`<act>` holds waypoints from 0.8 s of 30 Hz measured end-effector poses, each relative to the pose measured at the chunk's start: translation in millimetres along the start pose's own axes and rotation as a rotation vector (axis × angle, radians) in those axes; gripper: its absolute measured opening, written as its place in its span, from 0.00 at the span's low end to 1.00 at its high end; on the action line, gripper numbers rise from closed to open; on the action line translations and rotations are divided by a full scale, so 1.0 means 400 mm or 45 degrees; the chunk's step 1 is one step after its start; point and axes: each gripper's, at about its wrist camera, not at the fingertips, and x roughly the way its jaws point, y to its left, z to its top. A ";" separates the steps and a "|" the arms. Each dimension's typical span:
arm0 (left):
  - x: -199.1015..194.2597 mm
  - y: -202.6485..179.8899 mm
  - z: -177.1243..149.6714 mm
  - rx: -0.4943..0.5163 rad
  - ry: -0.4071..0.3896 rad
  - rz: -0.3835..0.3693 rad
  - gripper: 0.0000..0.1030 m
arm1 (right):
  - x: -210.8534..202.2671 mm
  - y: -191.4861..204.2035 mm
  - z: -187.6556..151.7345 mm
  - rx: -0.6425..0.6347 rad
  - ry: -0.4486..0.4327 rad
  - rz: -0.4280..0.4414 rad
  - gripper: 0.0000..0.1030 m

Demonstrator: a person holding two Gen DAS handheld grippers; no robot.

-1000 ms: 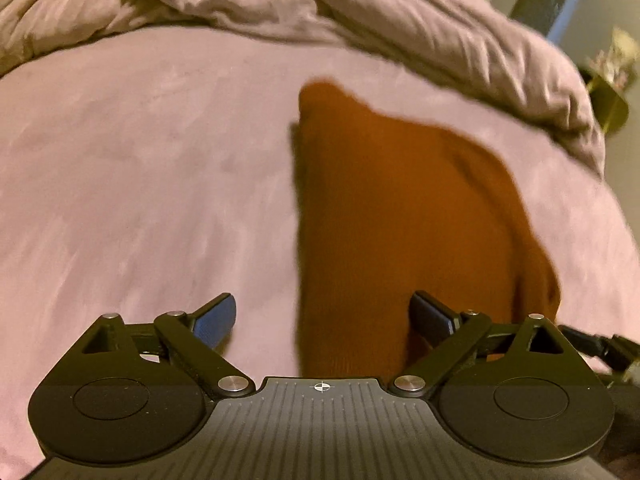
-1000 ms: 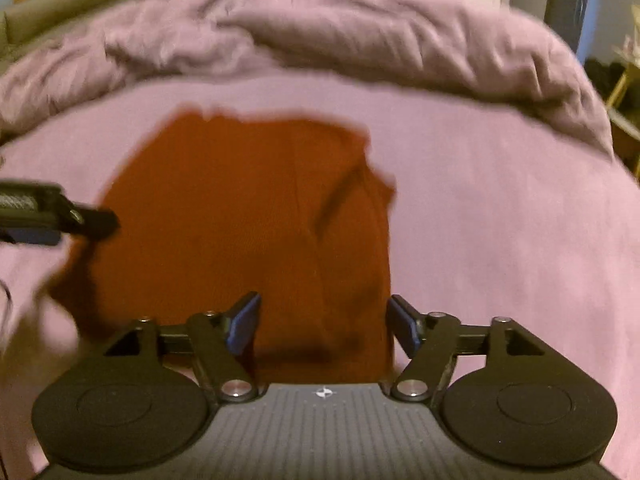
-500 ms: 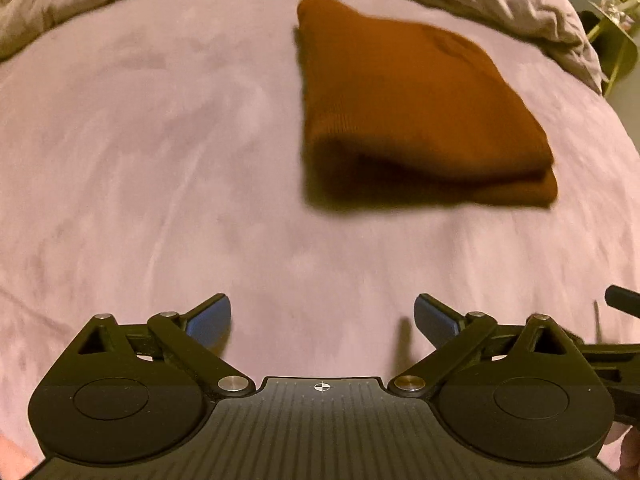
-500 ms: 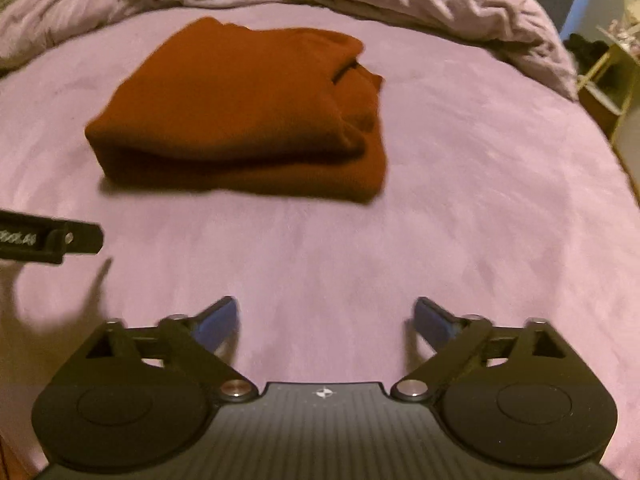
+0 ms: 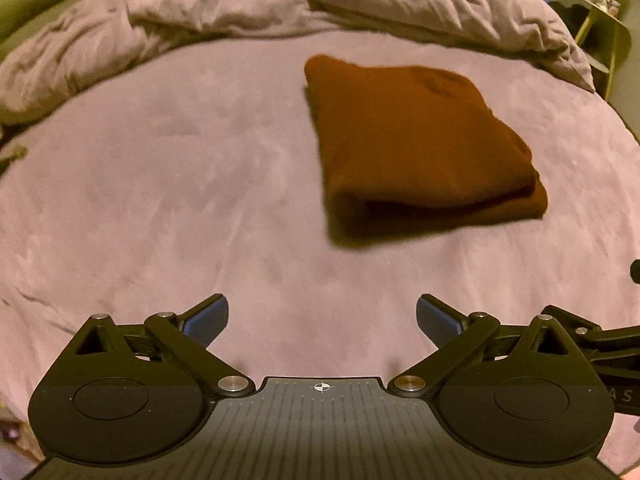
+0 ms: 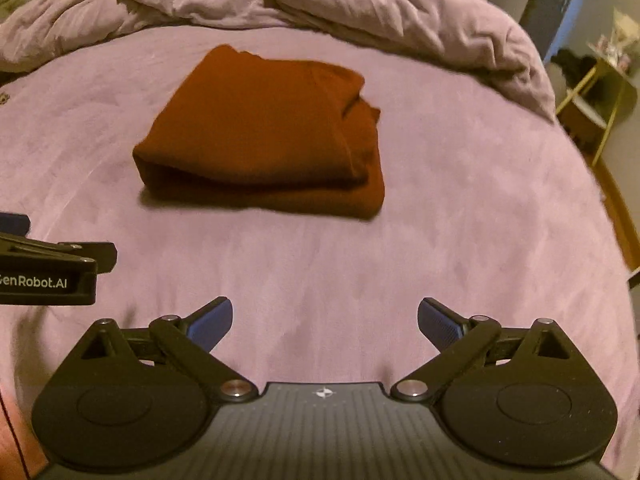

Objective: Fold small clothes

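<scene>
A rust-brown garment [image 5: 416,148] lies folded in a thick rectangle on the mauve bed sheet [image 5: 160,184]. In the right wrist view the garment [image 6: 264,136] sits ahead and to the left, folded edge toward me. My left gripper [image 5: 322,318] is open and empty, well back from the garment. My right gripper [image 6: 325,320] is open and empty, also back from it. The left gripper's body [image 6: 48,272] shows at the left edge of the right wrist view.
A rumpled mauve duvet [image 5: 280,4] is bunched along the far side of the bed. A small yellow-green side table [image 5: 604,28] stands beyond the bed's right edge; it also shows in the right wrist view [image 6: 600,92].
Both grippers have pulled back from the garment, which was right between the fingers a second ago. It now lies folded farther ahead. Both grippers stayed open.
</scene>
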 end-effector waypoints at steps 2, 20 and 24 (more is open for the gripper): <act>-0.001 -0.001 0.010 0.016 -0.008 0.017 1.00 | 0.002 0.005 0.020 -0.001 0.012 -0.013 0.96; 0.023 0.019 0.030 0.007 0.009 0.017 1.00 | 0.016 0.010 0.093 0.070 0.014 0.009 0.96; 0.022 0.019 0.029 0.003 0.009 0.017 1.00 | 0.017 0.010 0.093 0.066 0.015 0.004 0.96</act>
